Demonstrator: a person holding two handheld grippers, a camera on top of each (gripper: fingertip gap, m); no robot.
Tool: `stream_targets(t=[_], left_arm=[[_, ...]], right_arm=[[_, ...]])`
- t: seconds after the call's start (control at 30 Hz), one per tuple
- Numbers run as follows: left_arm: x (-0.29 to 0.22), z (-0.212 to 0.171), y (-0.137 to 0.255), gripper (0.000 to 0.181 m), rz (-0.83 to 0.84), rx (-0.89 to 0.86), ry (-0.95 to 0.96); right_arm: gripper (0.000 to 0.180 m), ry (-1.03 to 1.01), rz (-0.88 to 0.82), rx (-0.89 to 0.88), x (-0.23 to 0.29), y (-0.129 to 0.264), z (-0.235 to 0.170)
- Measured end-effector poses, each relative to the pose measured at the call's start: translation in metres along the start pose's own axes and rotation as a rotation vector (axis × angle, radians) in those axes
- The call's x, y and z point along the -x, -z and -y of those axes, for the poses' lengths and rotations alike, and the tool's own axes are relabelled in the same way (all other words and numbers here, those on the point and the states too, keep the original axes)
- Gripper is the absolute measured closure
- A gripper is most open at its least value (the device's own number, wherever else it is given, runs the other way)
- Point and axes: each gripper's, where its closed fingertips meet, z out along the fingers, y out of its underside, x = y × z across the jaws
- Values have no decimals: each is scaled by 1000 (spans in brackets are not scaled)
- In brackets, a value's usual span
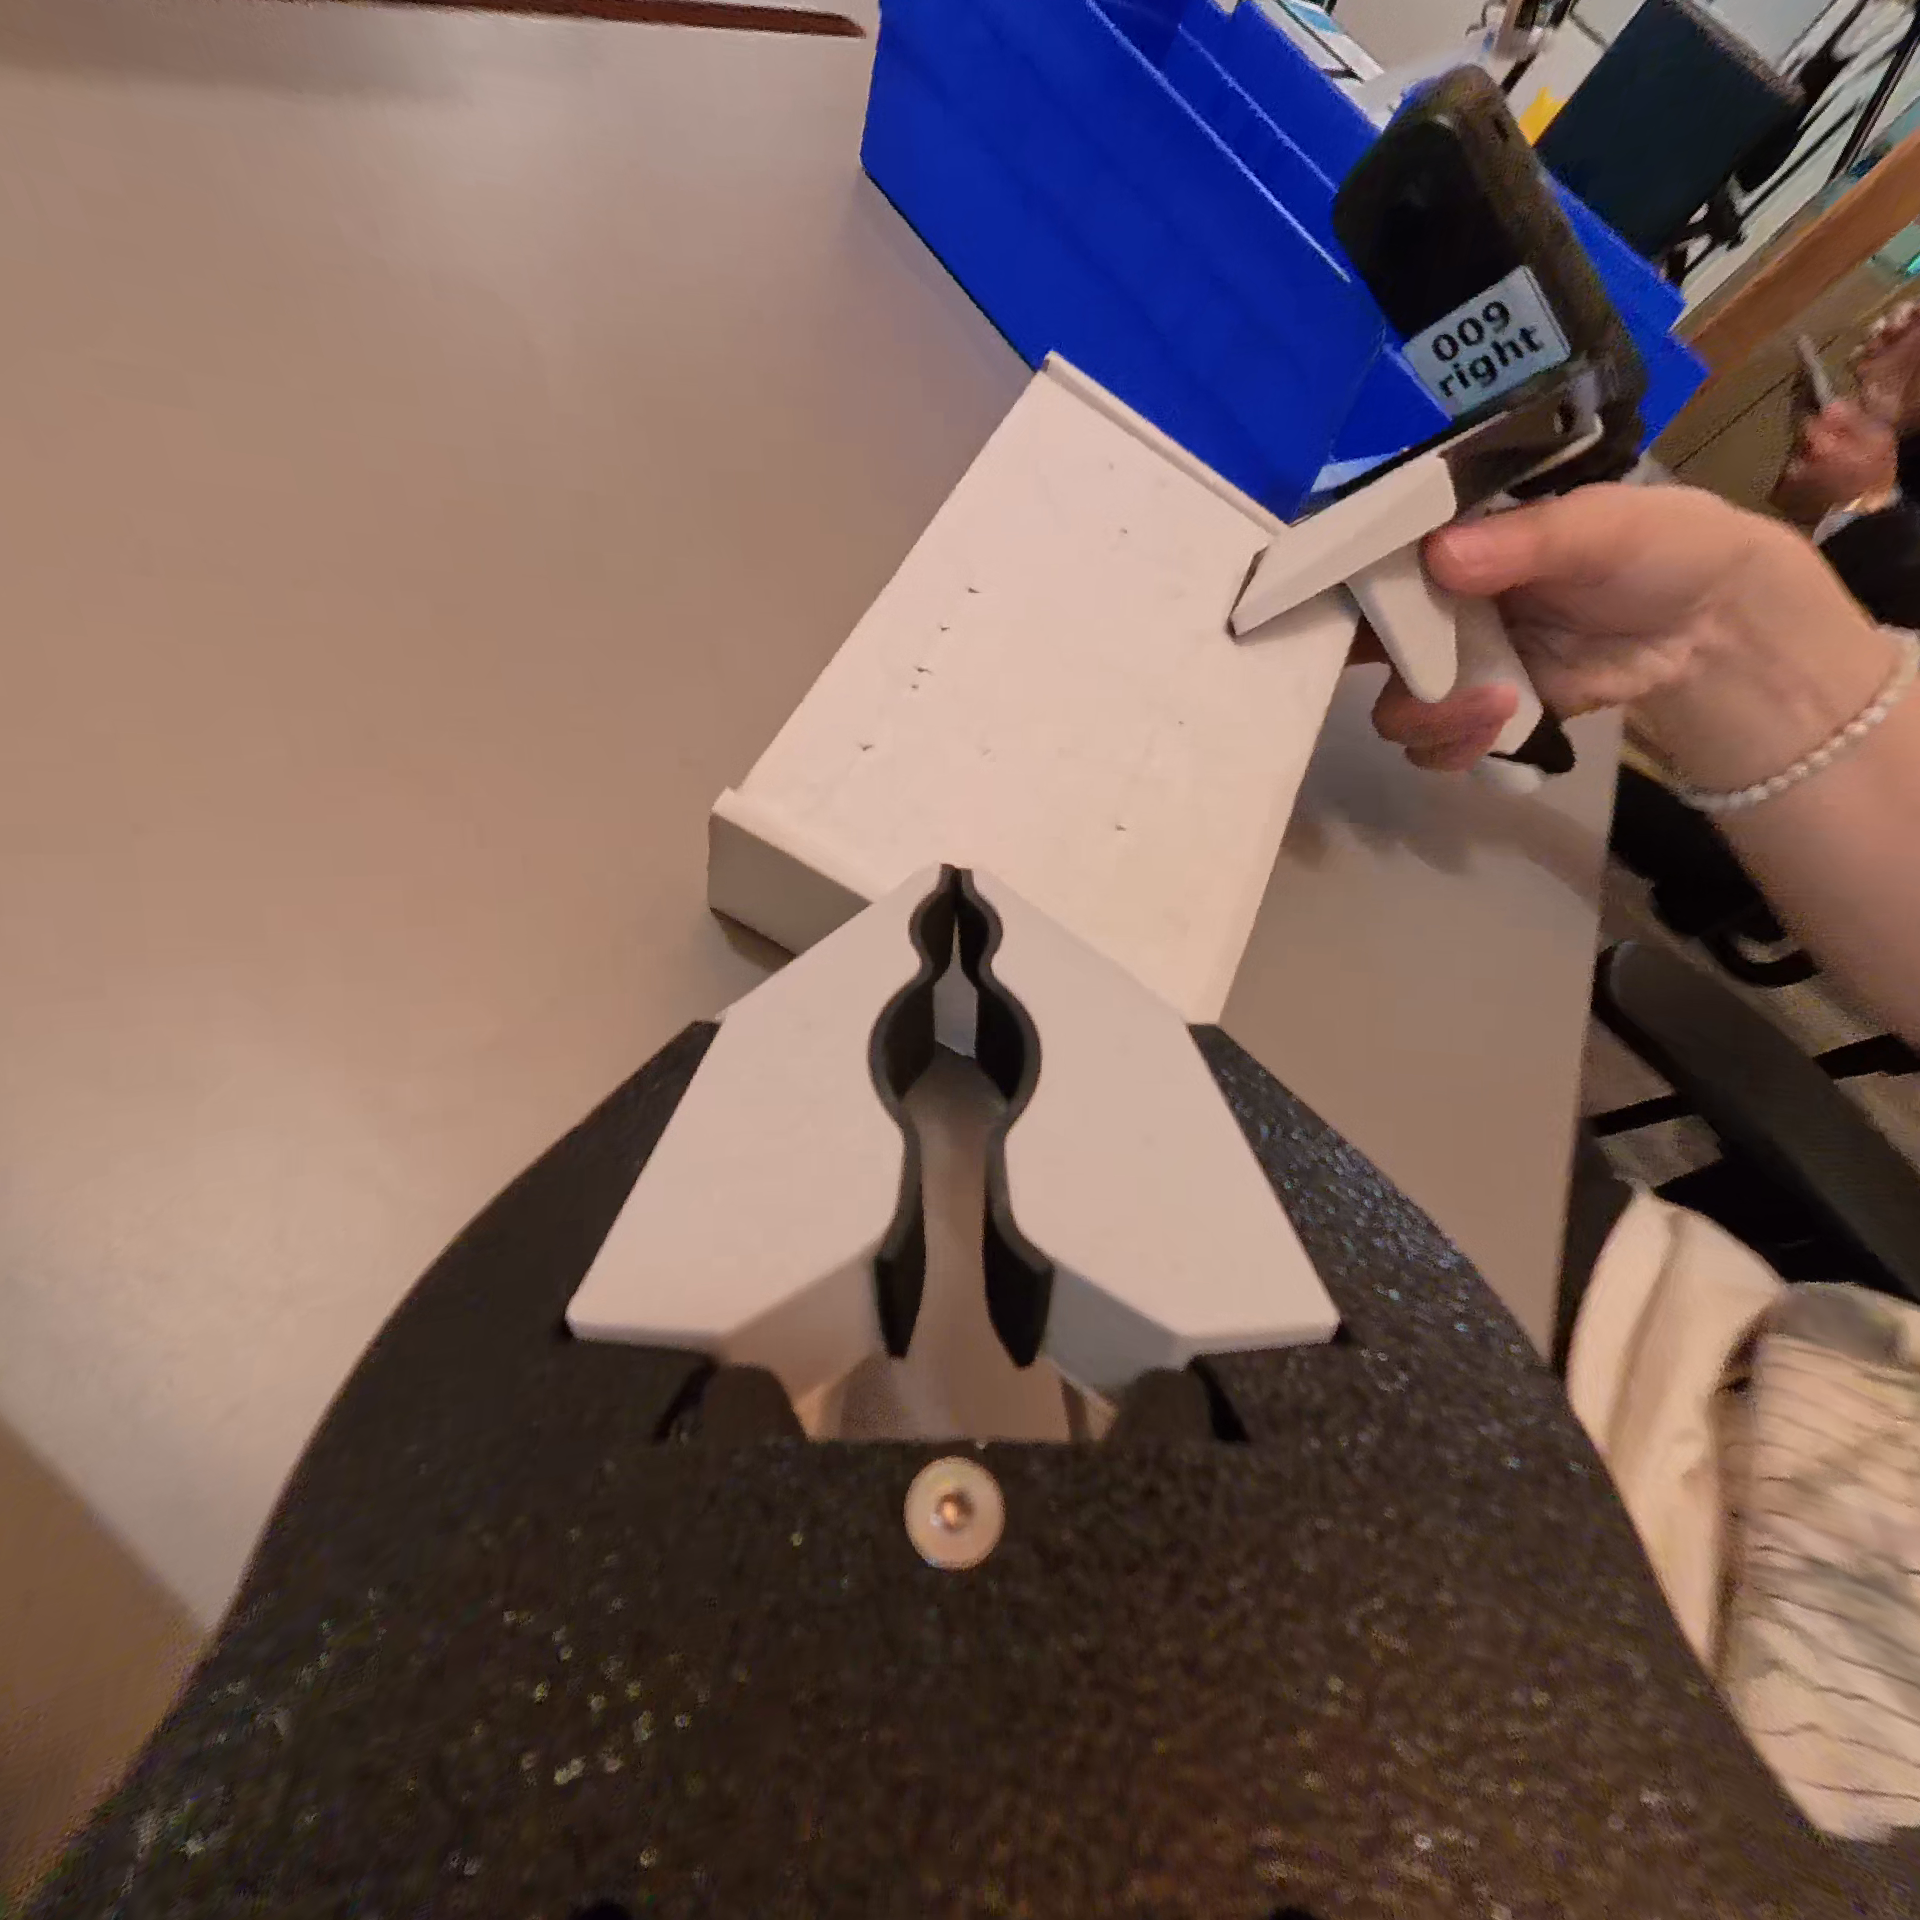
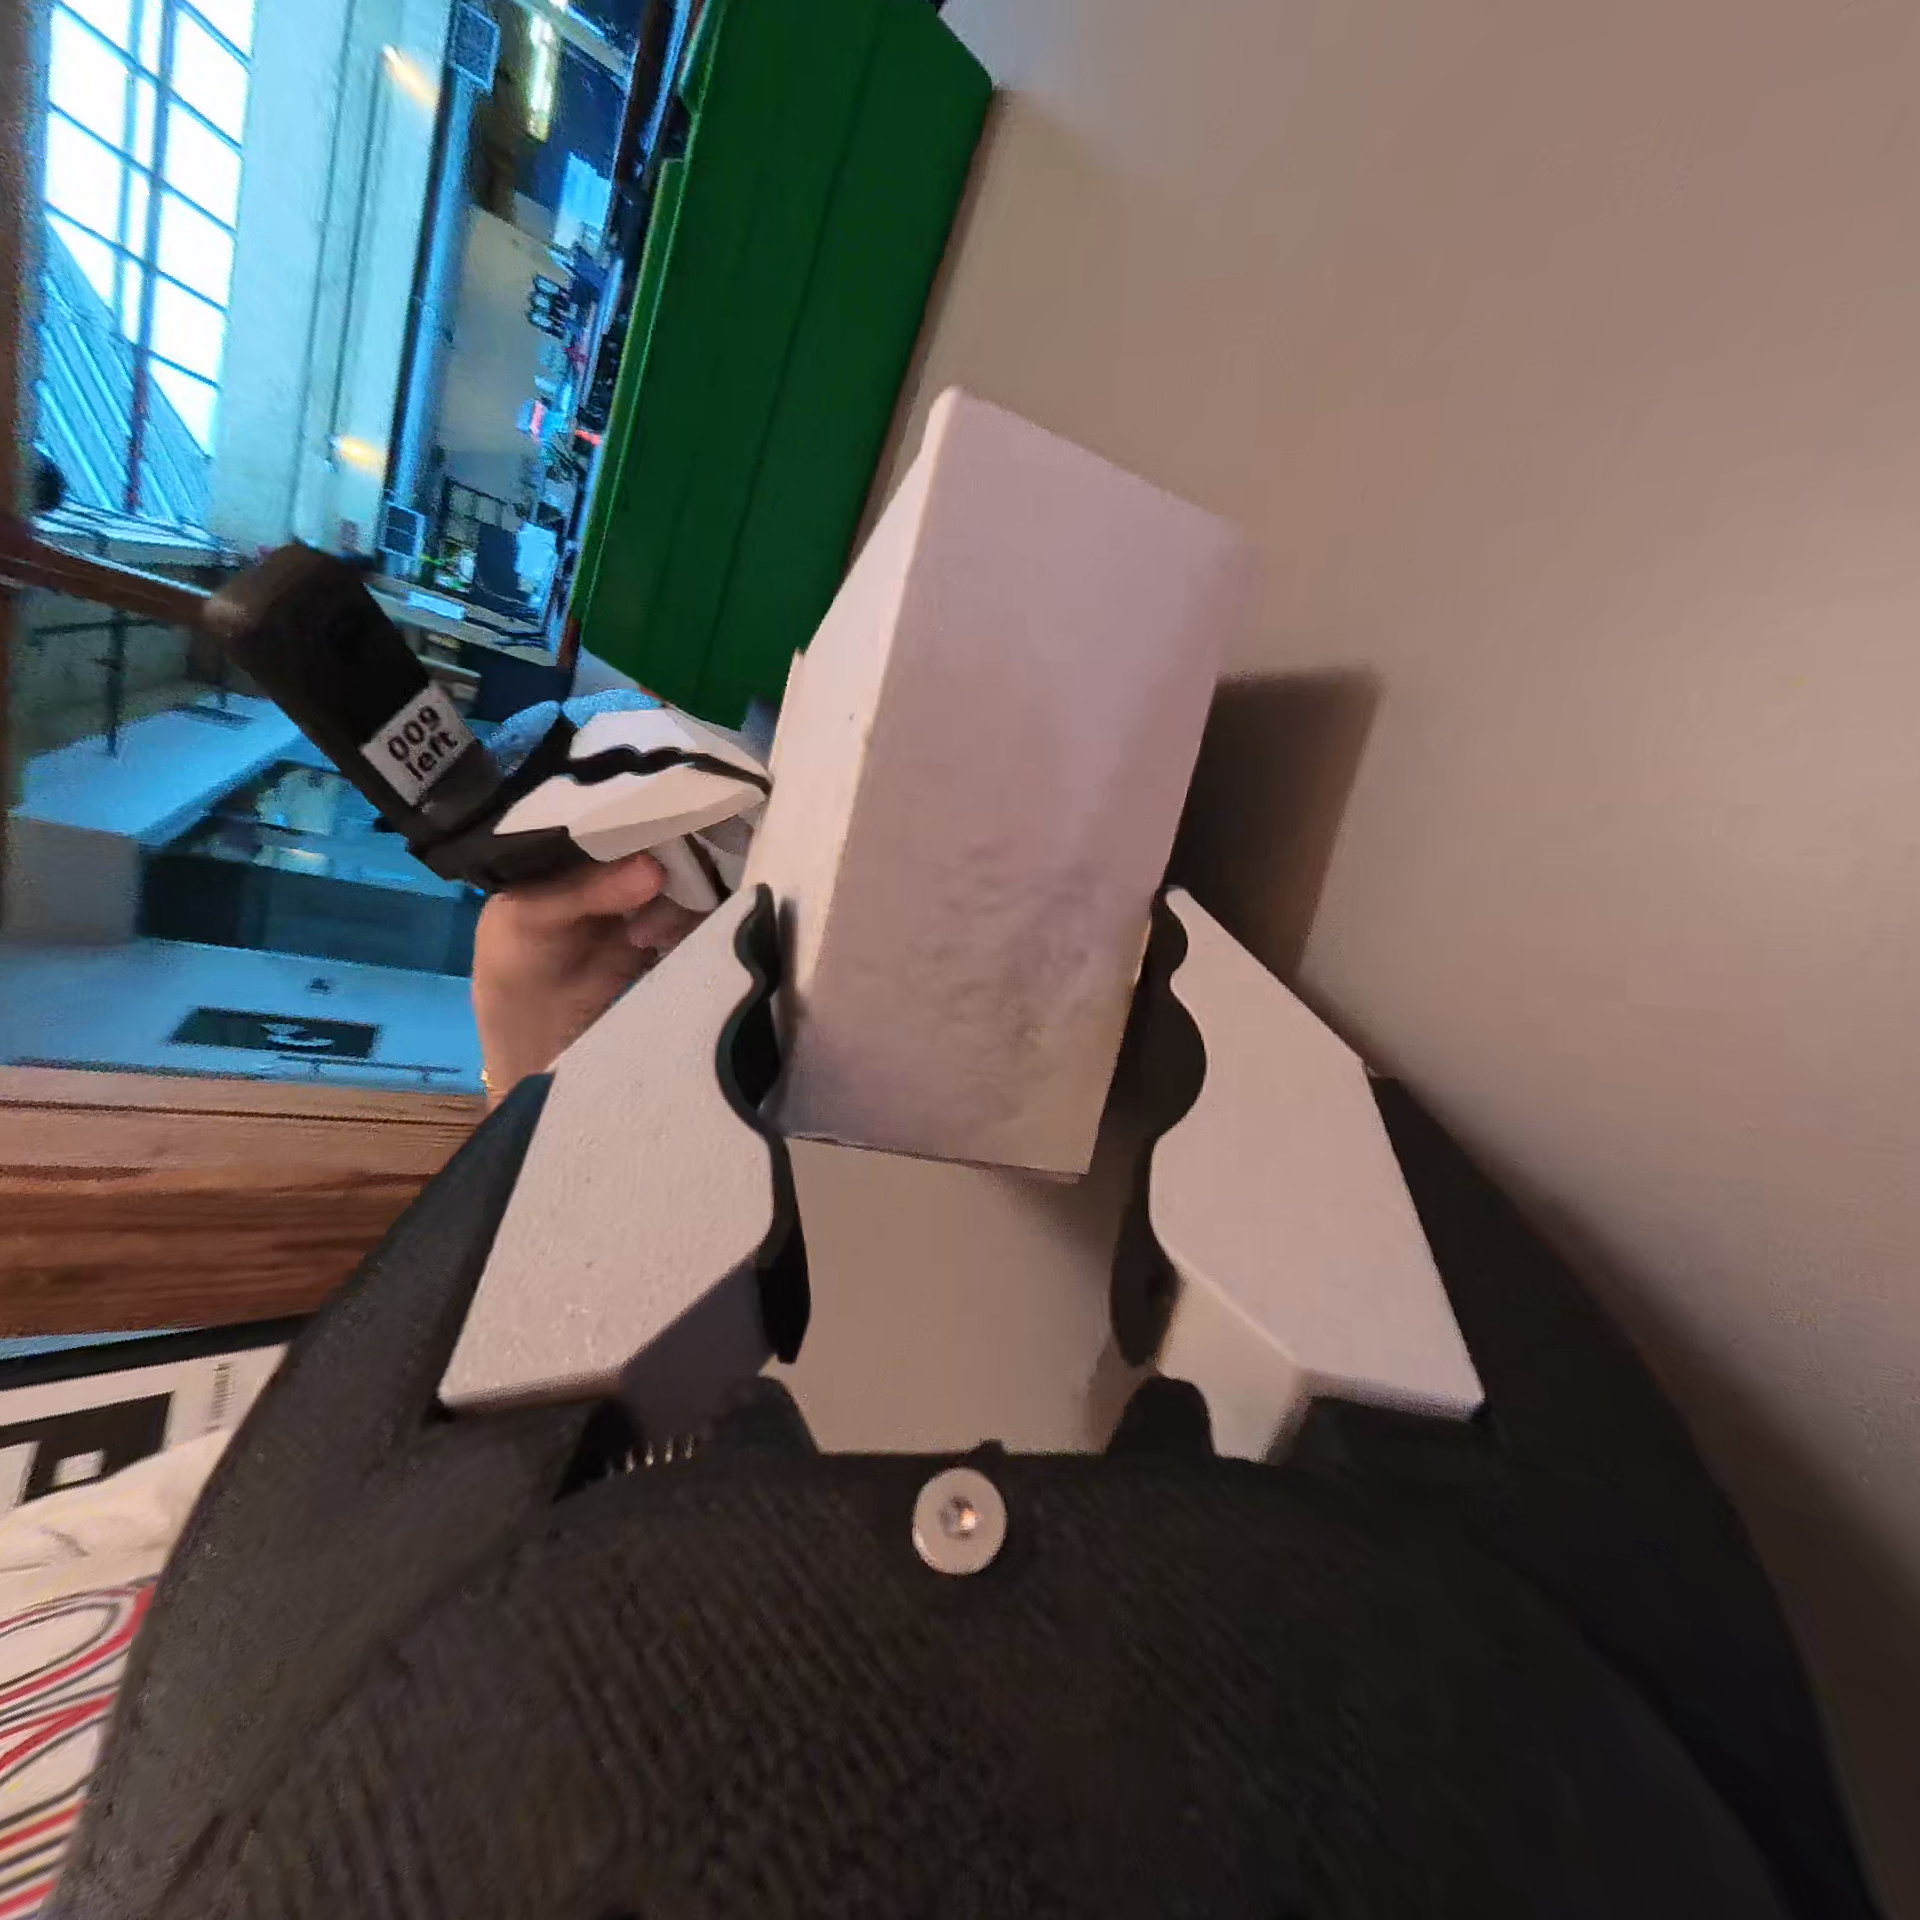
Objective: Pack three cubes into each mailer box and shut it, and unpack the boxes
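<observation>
A pale beige counter (image 1: 364,623) fills our view, with a blue bin (image 1: 1122,197) at its far edge and a green bin (image 2: 779,343) seen from the other side; between them lies the white mailer box (image 1: 1039,727), shut, on the counter; our right gripper (image 2: 961,1029) has its fingers spread around one end of the box — the left pad touching its side, the right one just apart; our left gripper (image 1: 953,904), fingers pressed together, hovers just at the box's other end, holding nothing.
</observation>
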Motion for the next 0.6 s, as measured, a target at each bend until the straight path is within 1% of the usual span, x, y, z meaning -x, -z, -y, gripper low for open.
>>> stream_targets(t=[0.07, 0.13, 0.17, 0.2, 0.27, 0.33, 0.43, 0.47, 0.6], left_arm=[[0, -1, 1, 181, 24, -15, -124], [-6, 2, 7, 181, 60, -59, -341], [-12, 8, 14, 156, 84, -119, -465], [-17, 15, 21, 135, 122, -184, -584], [-24, 20, 36, 109, 208, -250, -837], [-26, 17, 48, 89, 332, -273, -1104], [-27, -3, 50, 76, 429, -175, -1432], [-31, -9, 47, 72, 437, -160, -1512], [-62, -33, 27, 68, 424, -173, -1783]], right_arm=[[112, -6, 13, 7, -1, -1, -1], [112, -23, 12, 8, 0, -1, -2], [112, -26, 17, 6, 1, 0, -2], [113, -27, 26, 2, 2, 0, -1], [114, -47, 57, -15, 5, 2, 2], [115, -83, 111, -42, 10, 5, 9], [116, -105, 138, -62, 13, 5, 13], [116, -108, 140, -71, 13, 5, 13], [116, -151, 186, -113, 21, 5, 19]])
